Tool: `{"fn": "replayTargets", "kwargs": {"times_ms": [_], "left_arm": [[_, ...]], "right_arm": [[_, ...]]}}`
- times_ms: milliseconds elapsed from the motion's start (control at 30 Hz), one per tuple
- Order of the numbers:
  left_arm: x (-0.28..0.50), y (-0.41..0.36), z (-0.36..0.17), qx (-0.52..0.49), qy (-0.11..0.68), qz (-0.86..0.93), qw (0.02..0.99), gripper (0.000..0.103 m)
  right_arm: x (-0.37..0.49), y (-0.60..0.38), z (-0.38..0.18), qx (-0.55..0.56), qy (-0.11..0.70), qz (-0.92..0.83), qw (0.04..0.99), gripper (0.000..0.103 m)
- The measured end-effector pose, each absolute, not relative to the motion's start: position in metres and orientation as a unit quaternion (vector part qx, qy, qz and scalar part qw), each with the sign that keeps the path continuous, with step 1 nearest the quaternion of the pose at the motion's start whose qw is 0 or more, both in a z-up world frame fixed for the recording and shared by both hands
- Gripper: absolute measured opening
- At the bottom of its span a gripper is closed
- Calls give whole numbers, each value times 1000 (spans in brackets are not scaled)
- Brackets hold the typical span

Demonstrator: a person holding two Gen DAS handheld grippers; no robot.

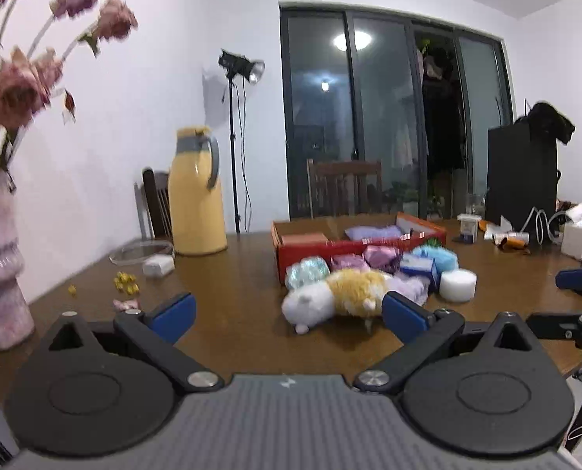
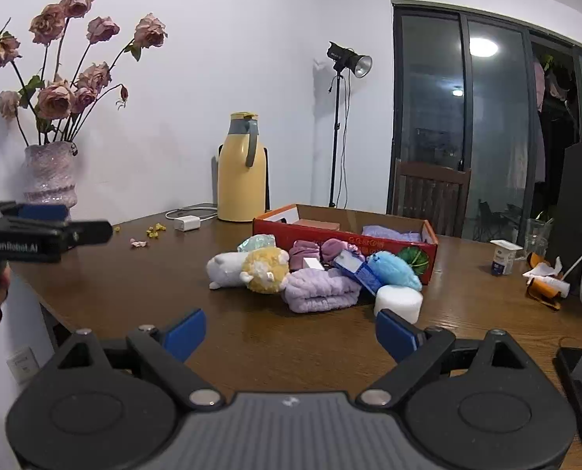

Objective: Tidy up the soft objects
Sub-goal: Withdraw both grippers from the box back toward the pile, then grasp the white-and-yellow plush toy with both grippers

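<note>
A pile of soft things lies mid-table in front of a red cardboard box point(image 2: 342, 235): a white-and-yellow plush toy point(image 2: 252, 268), a lilac folded towel point(image 2: 320, 288), a blue fluffy ball point(image 2: 394, 270), mauve cloths point(image 2: 306, 252) and a white foam cylinder point(image 2: 398, 301). A lilac cloth point(image 2: 389, 233) lies inside the box. My right gripper point(image 2: 291, 333) is open and holds nothing, just short of the pile. My left gripper point(image 1: 291, 317) is open too, with the plush toy point(image 1: 330, 299) just beyond its right finger and nothing gripped.
A yellow thermos jug point(image 2: 240, 172) and a white charger point(image 2: 187, 222) stand behind the pile. A vase of roses point(image 2: 50, 172) is at the far left. Cartons, wrappers and a cable point(image 2: 545, 282) clutter the right side, and a dark phone point(image 2: 581, 376) lies near the right edge.
</note>
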State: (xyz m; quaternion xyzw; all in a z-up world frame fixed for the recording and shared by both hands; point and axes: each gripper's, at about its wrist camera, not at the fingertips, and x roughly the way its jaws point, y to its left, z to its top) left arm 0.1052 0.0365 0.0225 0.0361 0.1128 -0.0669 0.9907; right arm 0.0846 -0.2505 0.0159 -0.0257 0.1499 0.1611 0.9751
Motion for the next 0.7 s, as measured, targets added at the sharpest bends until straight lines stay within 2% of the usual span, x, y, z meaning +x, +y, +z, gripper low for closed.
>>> {"fn": "replayTargets", "kwargs": {"times_ms": [267, 467, 500, 567, 633, 700], "left_arm": [[155, 37, 1, 7, 165, -77, 983, 103], [226, 49, -3, -48, 205, -89, 974, 103], [242, 52, -4, -64, 212, -93, 971, 103], [268, 56, -7, -90, 226, -98, 965, 100], [287, 58, -11, -103, 237, -95, 961, 86], [301, 60, -16, -119, 246, -101, 957, 79]], "right_arm": [[137, -249, 5, 4, 187, 156, 970, 91], [206, -233, 10, 45, 199, 181, 962, 85], [221, -227, 11, 51, 197, 191, 960, 81], [243, -216, 8, 51, 191, 205, 959, 79], [265, -201, 4, 43, 194, 209, 958, 72], [284, -190, -2, 43, 204, 216, 954, 66]]}}
